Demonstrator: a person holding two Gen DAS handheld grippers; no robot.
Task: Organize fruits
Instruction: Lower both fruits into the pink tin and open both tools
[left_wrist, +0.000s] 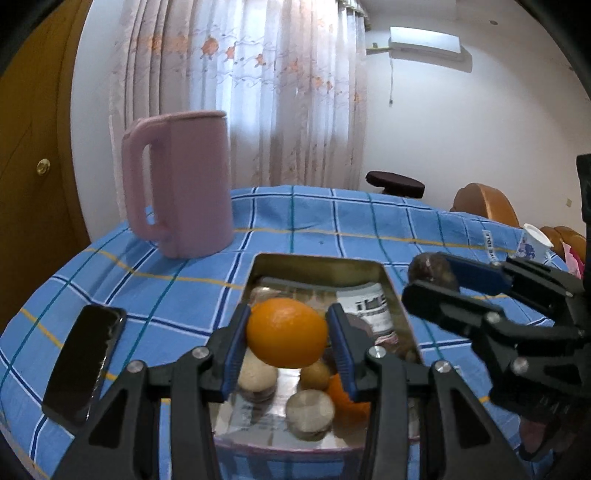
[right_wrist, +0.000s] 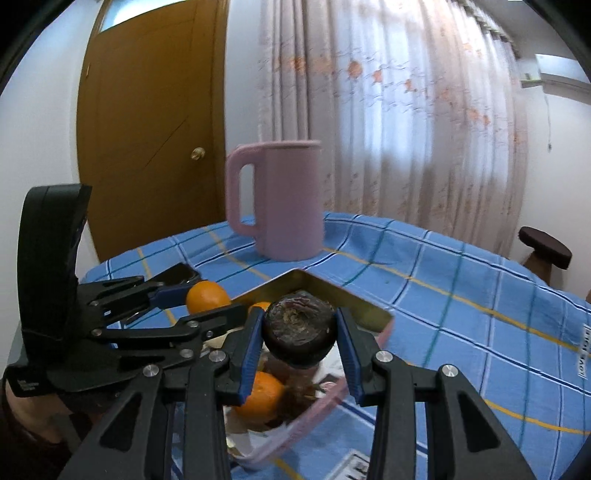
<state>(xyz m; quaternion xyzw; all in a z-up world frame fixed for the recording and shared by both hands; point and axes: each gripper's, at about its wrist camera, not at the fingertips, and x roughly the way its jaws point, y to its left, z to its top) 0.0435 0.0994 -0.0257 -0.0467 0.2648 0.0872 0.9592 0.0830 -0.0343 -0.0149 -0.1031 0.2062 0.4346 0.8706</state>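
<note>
My left gripper (left_wrist: 288, 334) is shut on an orange (left_wrist: 287, 333) and holds it above a shiny metal tin (left_wrist: 258, 269). Inside the tin lie several brownish round fruits (left_wrist: 309, 413) and another orange (left_wrist: 345, 400). My right gripper (right_wrist: 300, 336) is shut on a dark, wrinkled round fruit (right_wrist: 300, 334) over the same tin (right_wrist: 364, 304). In the left wrist view the right gripper (left_wrist: 434, 275) comes in from the right with the dark fruit (left_wrist: 430, 269). The right wrist view shows the left gripper (right_wrist: 201, 301) at left with its orange (right_wrist: 207, 297).
A pink jug (left_wrist: 177, 184) stands on the blue checked tablecloth (left_wrist: 332, 218) behind the tin. A black phone (left_wrist: 83, 363) lies to the left of the tin. A paper cup (left_wrist: 533, 243) sits near the table's right edge. A door, a curtain and a stool (left_wrist: 395, 181) are beyond.
</note>
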